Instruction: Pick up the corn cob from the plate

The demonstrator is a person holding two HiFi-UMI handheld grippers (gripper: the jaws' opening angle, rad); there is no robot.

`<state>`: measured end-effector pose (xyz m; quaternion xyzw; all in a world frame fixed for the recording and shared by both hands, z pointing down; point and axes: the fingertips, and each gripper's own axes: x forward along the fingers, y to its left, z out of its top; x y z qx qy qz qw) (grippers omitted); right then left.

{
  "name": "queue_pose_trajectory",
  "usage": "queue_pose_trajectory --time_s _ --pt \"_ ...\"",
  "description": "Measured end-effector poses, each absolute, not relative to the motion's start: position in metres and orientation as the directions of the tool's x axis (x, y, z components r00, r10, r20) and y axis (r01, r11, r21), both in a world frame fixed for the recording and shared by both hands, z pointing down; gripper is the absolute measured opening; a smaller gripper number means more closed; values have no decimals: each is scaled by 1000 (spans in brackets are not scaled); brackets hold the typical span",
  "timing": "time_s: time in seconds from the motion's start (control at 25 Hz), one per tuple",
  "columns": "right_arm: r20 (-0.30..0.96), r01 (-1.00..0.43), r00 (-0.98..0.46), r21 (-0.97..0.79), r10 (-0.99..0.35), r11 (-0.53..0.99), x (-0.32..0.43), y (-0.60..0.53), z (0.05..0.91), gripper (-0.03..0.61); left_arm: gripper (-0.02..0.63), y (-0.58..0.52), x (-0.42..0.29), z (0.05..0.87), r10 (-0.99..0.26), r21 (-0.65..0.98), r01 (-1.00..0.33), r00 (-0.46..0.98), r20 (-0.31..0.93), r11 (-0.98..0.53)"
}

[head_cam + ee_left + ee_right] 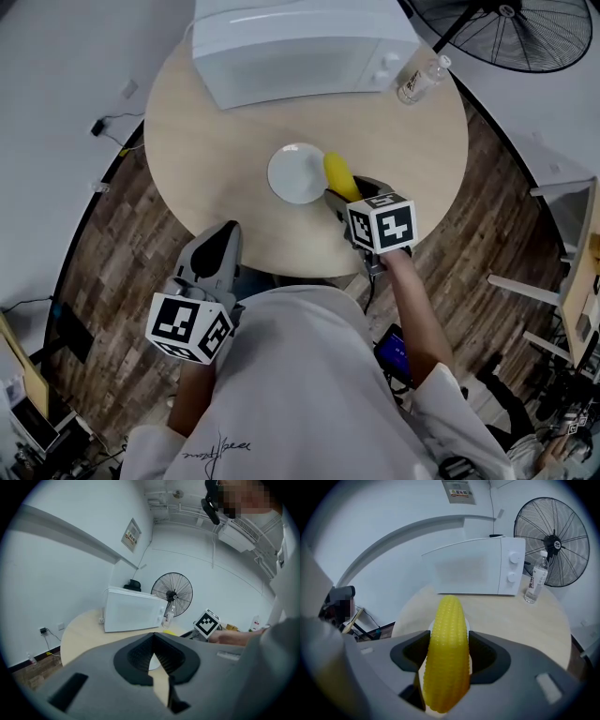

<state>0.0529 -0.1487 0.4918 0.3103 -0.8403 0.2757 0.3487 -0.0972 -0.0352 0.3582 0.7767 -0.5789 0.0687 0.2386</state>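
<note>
My right gripper (447,667) pinching corn cob (449,634) | grasp done, lift off plate (289,178) seemingly left | left gripper (157,660) pressed together, empty

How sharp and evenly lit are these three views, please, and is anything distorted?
Head view: flat, even light, table crisp. Left gripper view: fisheye, dark corners, mosaic patch at top. Right gripper view: fisheye bends the wall; the gripped corn cob looms large.

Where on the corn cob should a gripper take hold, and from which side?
Probably across the thick lower half, jaws on the two long sides, coming in along its length from the blunt end. The corn cob is long, round and tapers toward its tip; the right gripper is shut on it this way.
</note>
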Motion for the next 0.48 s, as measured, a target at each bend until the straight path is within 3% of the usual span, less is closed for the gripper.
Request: queue_pose_trajectory --time_s 0.48 --pt "718 -714 -585 -237 -376 658 63 -142 465 270 -3 -35 -89 359 -861 302 -922 347 371 -242"
